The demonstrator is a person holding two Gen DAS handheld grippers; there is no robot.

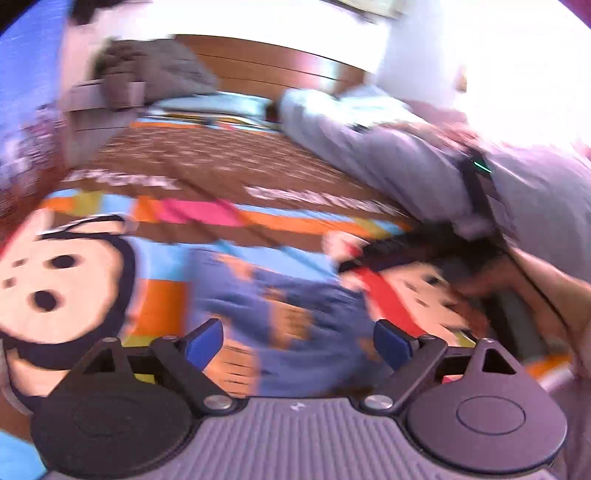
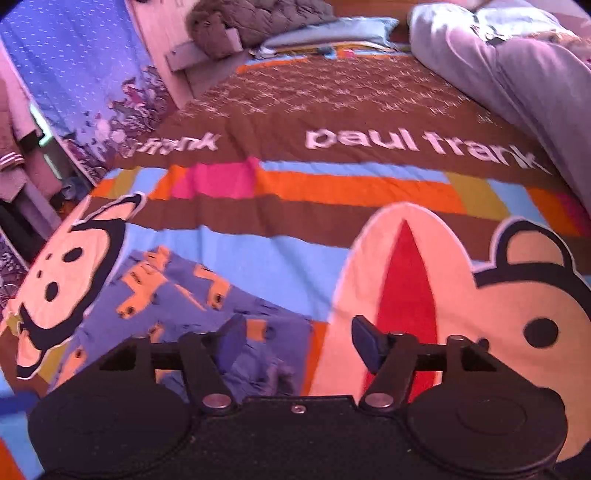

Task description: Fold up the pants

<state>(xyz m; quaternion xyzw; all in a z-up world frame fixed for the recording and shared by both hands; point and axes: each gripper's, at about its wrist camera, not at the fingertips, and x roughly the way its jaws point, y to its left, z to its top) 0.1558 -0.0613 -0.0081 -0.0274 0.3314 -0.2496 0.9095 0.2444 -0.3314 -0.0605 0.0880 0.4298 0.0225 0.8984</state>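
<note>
The pants [image 2: 207, 317] are small, purple-blue with orange prints, and lie flat on the patterned bedspread [image 2: 332, 192]. In the right wrist view they lie left of centre, reaching under my right gripper [image 2: 299, 343], which is open and empty just above their near right part. In the blurred left wrist view the pants [image 1: 280, 314] lie straight ahead of my left gripper [image 1: 297, 343], which is open and empty above them. The other gripper and the person's hand [image 1: 535, 295] show at the right edge of the left wrist view.
A grey-lilac rolled duvet [image 2: 517, 70] lies along the bed's right side. A brown quilted jacket [image 2: 258, 22] and a pale blue pillow [image 2: 332, 33] sit at the headboard. A blue floral curtain [image 2: 74, 74] hangs past the bed's left edge.
</note>
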